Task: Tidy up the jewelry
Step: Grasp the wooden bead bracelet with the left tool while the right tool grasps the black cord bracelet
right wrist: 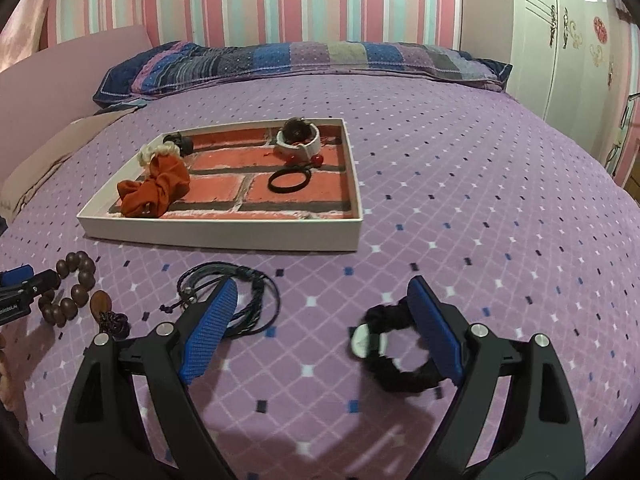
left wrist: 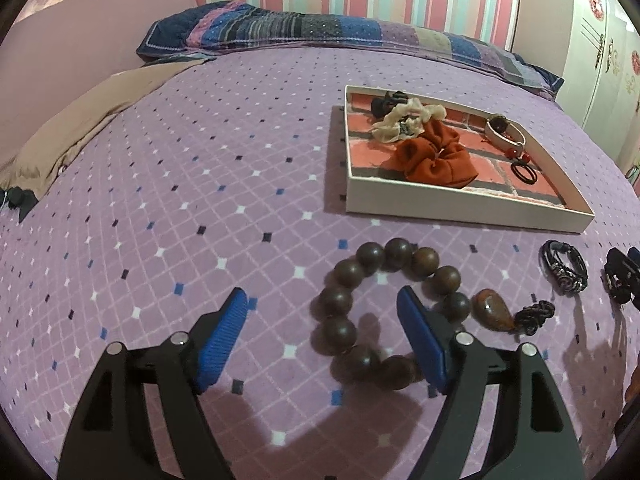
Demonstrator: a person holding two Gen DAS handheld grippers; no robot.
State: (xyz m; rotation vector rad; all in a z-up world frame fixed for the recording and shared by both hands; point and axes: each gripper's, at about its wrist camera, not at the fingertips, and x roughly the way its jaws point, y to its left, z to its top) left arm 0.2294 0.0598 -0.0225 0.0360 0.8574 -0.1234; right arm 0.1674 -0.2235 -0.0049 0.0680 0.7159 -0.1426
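A brown wooden bead bracelet [left wrist: 340, 330] with an amber pendant [left wrist: 494, 312] lies on the purple bedspread. My left gripper [left wrist: 322, 298] is open over it: the right pad sits inside the bead ring and the left pad outside it, touching nothing. In the right wrist view a black scrunchie [right wrist: 396, 344] with a white tag lies against the inner side of the right pad of my open right gripper [right wrist: 322, 290]. A black cord bracelet [right wrist: 240, 300] lies partly behind its left finger. The white tray [left wrist: 460, 208] [right wrist: 224, 234] with a brick-pattern floor holds an orange scrunchie [right wrist: 154, 190], a cream scrunchie, a white bracelet and a black hair tie.
A patterned pillow [left wrist: 304, 28] lies along the striped wall at the far side of the bed. Beige cloth [left wrist: 80, 128] covers the bed's left edge. A white wardrobe [right wrist: 568, 40] stands at the right. A dark braided bracelet [left wrist: 564, 272] lies right of the pendant.
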